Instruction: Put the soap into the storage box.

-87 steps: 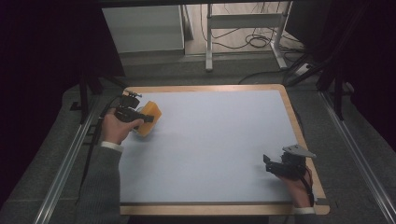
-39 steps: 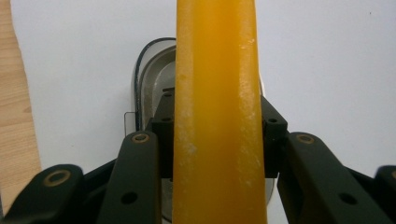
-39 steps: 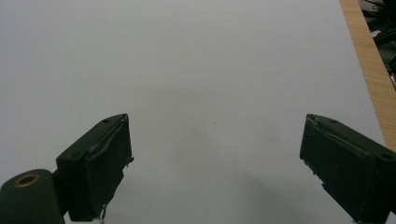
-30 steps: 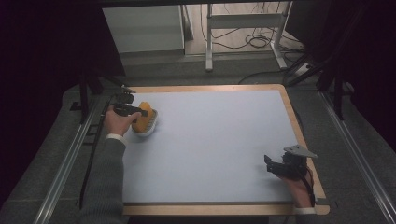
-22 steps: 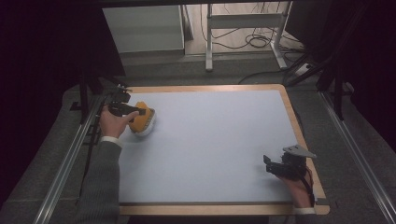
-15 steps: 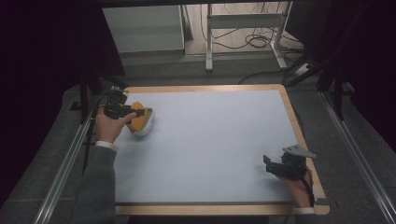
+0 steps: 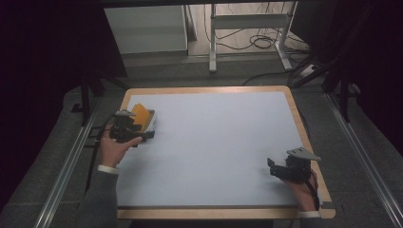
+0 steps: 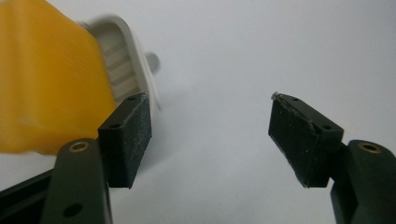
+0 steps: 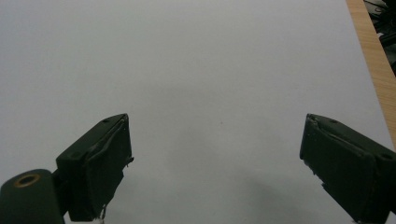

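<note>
- At left of the high view, the left hand holds the left gripper over the table's near-left part, close to the wooden edge.
- Left gripper's jaws stand wide apart with nothing between them, as the left gripper view shows.
- Just beyond that gripper, an orange block sits on a white ribbed base, in the upper left of the table. In the left gripper view the block lies outside the left-hand jaw, blurred, with the base beside it; whether the jaw touches it cannot be told.
- Across the middle of the frame, the table surface is plain pale grey.
- At lower right of the high view, the right hand holds the right gripper near the table's right edge, well apart from the block.
- Right gripper's jaws stand wide apart over bare surface, seen in the right gripper view.
</note>
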